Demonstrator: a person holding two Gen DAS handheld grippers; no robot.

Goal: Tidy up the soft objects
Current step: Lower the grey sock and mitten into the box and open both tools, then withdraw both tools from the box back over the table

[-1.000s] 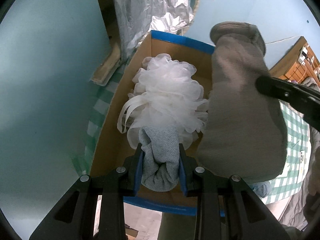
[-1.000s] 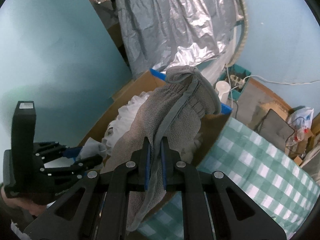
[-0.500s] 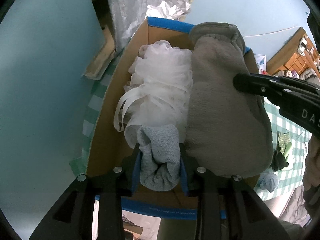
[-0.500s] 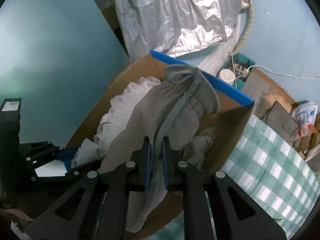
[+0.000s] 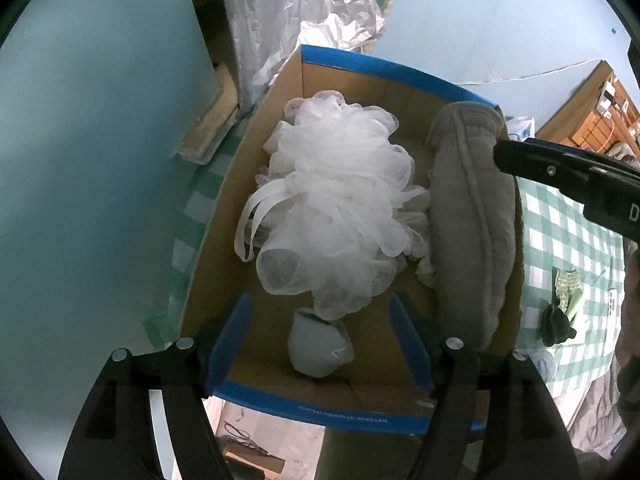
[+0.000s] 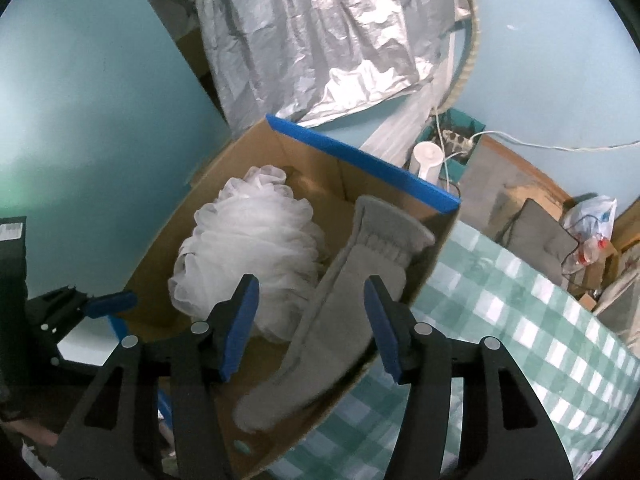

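Note:
A cardboard box (image 5: pixel 208 264) with blue rims holds a white mesh bath puff (image 5: pixel 332 208), a small light blue cloth bundle (image 5: pixel 318 346) and a grey fleece mitten (image 5: pixel 472 232) lying along its right wall. My left gripper (image 5: pixel 320 340) is open above the box's near end, its pads either side of the blue cloth without touching it. My right gripper (image 6: pixel 310 320) is open above the mitten (image 6: pixel 340 312), which lies loose against the box wall (image 6: pixel 360 160) beside the puff (image 6: pixel 248 252).
The box stands on a green checked tablecloth (image 6: pixel 520 320). Silver foil sheeting (image 6: pixel 320 40) hangs behind it against a blue wall. Small dark and green items (image 5: pixel 560 312) lie on the cloth right of the box. A white cup (image 6: pixel 428 160) stands behind the box.
Both grippers have opened. The blue cloth dropped from the left gripper into the box's near end, and the mitten dropped from the right gripper against the box's right wall.

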